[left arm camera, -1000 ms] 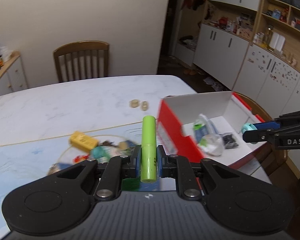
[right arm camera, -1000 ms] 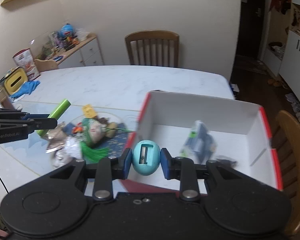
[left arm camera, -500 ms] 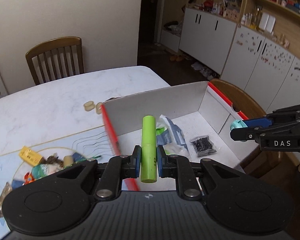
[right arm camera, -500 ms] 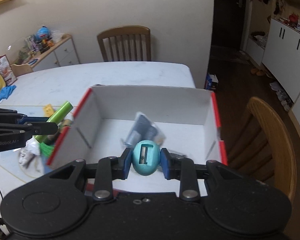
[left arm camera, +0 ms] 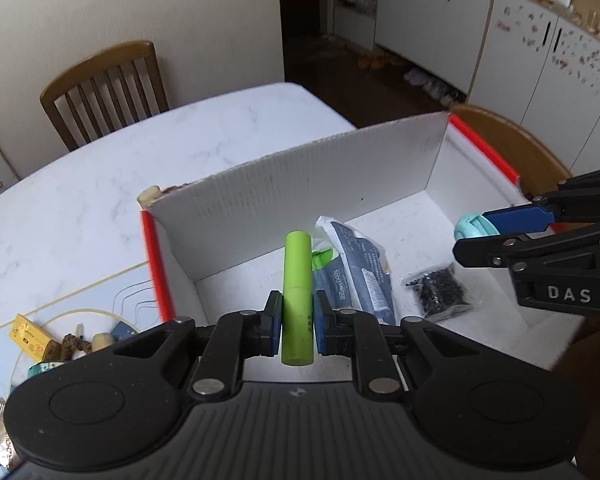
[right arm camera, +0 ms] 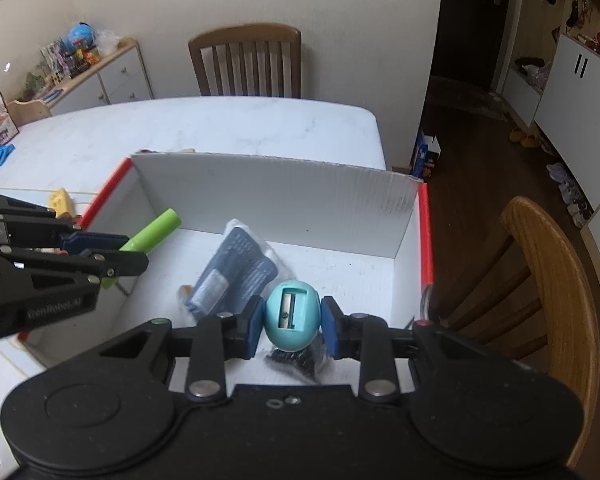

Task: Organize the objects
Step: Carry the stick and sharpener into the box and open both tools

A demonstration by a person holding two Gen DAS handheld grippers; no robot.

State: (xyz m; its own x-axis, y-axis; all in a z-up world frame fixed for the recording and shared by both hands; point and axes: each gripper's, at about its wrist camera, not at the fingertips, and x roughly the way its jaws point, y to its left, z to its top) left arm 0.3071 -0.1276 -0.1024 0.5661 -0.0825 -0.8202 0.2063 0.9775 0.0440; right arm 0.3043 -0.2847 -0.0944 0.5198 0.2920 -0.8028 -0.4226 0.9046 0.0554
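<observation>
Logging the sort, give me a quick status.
Left gripper shut on green cylindrical tube. Right gripper shut on teal egg-shaped sharpener. Both over white cardboard box; drop unobstructed.

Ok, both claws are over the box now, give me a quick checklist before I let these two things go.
1. Left claw grips the green tube between its pads: ok.
2. Right claw grips the blue egg-shaped sharpener: ok.
3. Both items are over the inside of the white box, not its red rim: ok.
4. Free floor under the tube: ok, bare white bottom shows beside the blue packet.
5. Free floor under the sharpener: not ok, the bag of small black parts lies right beneath it.
6. Claws clear of each other: ok, a wide gap shows in both views.
</observation>
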